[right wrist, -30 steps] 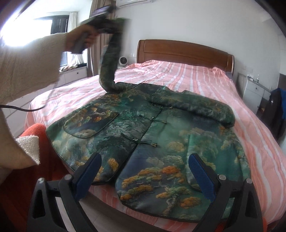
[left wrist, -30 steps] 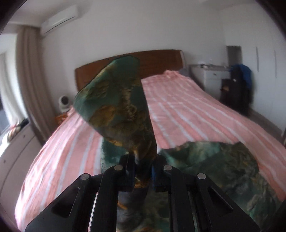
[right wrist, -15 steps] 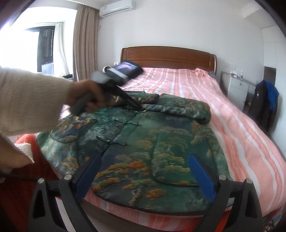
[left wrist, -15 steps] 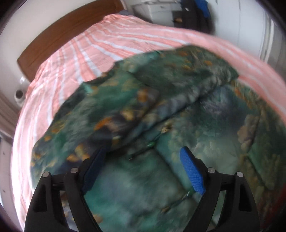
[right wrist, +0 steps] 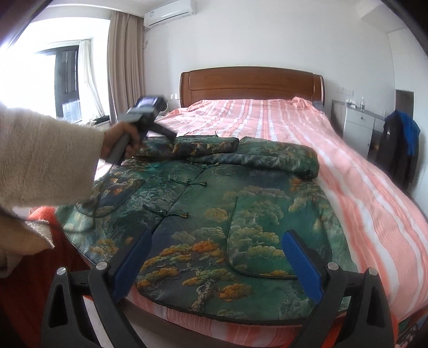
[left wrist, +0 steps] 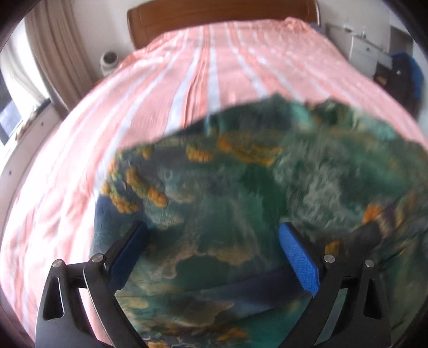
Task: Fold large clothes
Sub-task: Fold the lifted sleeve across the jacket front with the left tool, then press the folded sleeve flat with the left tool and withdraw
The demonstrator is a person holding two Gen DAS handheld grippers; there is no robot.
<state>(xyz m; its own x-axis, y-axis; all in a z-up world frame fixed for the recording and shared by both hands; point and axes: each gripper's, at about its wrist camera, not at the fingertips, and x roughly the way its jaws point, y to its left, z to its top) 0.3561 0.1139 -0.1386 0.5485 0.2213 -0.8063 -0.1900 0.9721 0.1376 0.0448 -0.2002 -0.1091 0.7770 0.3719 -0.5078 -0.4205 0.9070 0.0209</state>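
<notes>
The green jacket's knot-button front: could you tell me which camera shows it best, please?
The right wrist view: the whole green jacket lies sharp on the bed, its fastenings visible down the front. The left wrist view shows only blurred fabric close up.

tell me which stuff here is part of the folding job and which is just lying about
Job:
green patterned jacket
its folded sleeves
left gripper, jaws opening, nothing between them
right gripper
striped bed

Lying about:
dark coat
white cabinet
air conditioner

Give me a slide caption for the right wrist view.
Green brocade jacket lies on striped bed, both sleeves folded across, open right gripper hovering.
</notes>
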